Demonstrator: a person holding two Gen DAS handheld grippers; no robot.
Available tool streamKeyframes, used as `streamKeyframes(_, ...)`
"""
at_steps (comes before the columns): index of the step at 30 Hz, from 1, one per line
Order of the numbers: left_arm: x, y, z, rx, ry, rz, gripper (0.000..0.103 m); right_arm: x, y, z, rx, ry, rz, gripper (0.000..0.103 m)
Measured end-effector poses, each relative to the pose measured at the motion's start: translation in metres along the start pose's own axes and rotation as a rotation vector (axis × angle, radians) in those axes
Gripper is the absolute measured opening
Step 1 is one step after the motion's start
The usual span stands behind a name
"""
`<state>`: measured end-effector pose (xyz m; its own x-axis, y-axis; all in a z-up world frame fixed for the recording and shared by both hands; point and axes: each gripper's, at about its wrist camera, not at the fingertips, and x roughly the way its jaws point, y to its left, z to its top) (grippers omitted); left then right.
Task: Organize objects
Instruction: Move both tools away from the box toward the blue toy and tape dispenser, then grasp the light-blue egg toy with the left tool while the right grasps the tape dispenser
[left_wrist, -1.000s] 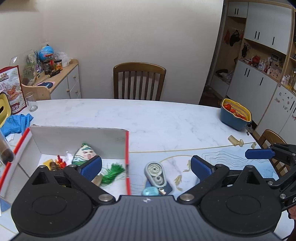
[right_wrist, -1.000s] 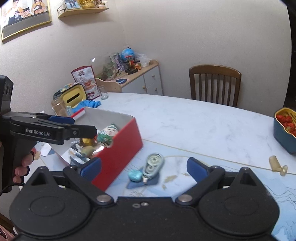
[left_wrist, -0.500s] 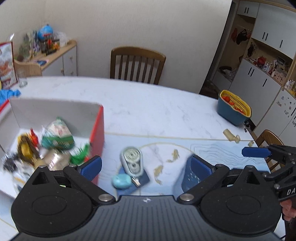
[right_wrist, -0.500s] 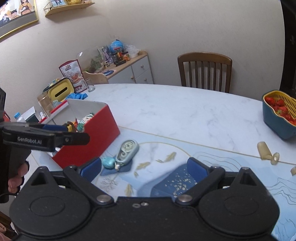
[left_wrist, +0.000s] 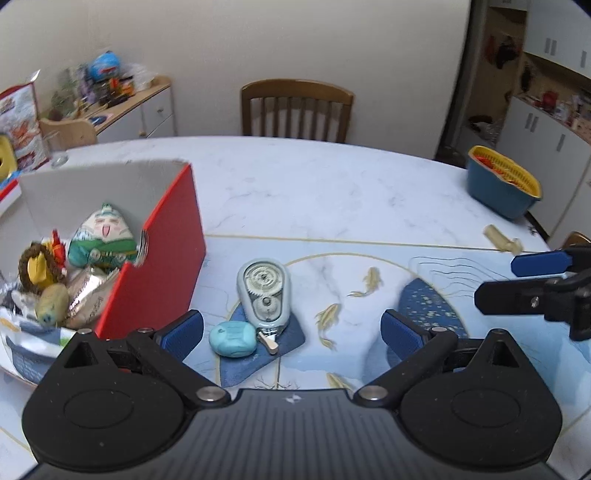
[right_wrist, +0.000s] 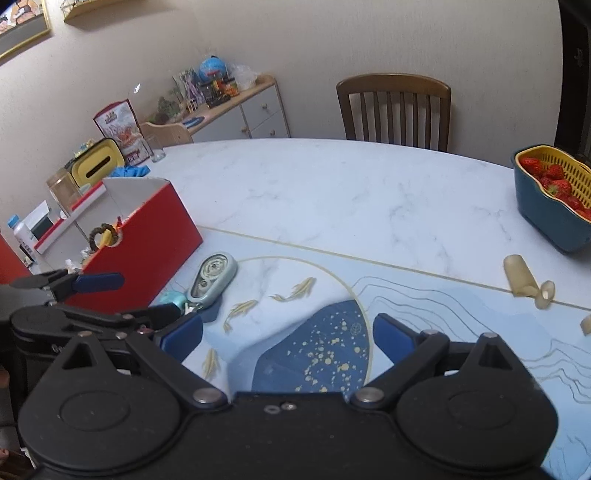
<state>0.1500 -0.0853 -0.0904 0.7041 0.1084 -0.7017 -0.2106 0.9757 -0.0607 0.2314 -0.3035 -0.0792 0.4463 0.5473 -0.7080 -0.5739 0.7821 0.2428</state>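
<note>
A red box (left_wrist: 159, 258) stands on the table at the left, holding a green plush (left_wrist: 101, 240), a snack packet and other small items. A grey-green correction tape dispenser (left_wrist: 264, 291) and a small teal case (left_wrist: 232, 338) lie on the mat just right of the box. My left gripper (left_wrist: 291, 334) is open and empty, low over these two. My right gripper (right_wrist: 288, 338) is open and empty above the blue patch of the mat, to the right of the dispenser (right_wrist: 212, 278). The box also shows in the right wrist view (right_wrist: 147, 247).
A blue basket with a yellow strainer of strawberries (right_wrist: 550, 199) stands at the right edge. A beige clip (right_wrist: 524, 280) lies on the mat near it. A wooden chair (left_wrist: 295, 110) is behind the table. A glass, a yellow box and packets (right_wrist: 110, 147) crowd the far left.
Both grippers have moved right, away from the red box. The left one now centres on the dispenser and teal case. The right one has shifted over the blue patch.
</note>
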Motion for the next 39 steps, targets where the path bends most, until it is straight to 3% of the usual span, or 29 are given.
streamKeyframes(5,0.012,-0.007,-0.008,-0.008,-0.005,0.035,0.103,0.028,0.010,0.017,-0.029,0.028,0.031,0.098)
streamKeyframes(12,0.028,-0.008,-0.012,-0.096,0.003,0.105,0.103,0.092,0.038,0.052,-0.077,0.140,0.091,0.097)
streamKeyframes(16,0.039,-0.012,-0.014,-0.090,0.027,0.142,0.103,0.127,0.061,0.065,-0.157,0.198,0.096,0.094)
streamKeyframes(28,0.059,-0.001,-0.014,-0.145,0.084,0.121,0.102,0.191,0.093,0.074,-0.304,0.322,0.038,0.092)
streamKeyframes(33,0.065,-0.002,-0.013,-0.138,0.092,0.113,0.102,0.200,0.095,0.071,-0.350,0.361,0.022,0.088)
streamKeyframes(39,0.069,-0.001,-0.015,-0.140,0.096,0.071,0.102,0.192,0.084,0.064,-0.442,0.345,-0.003,0.084)
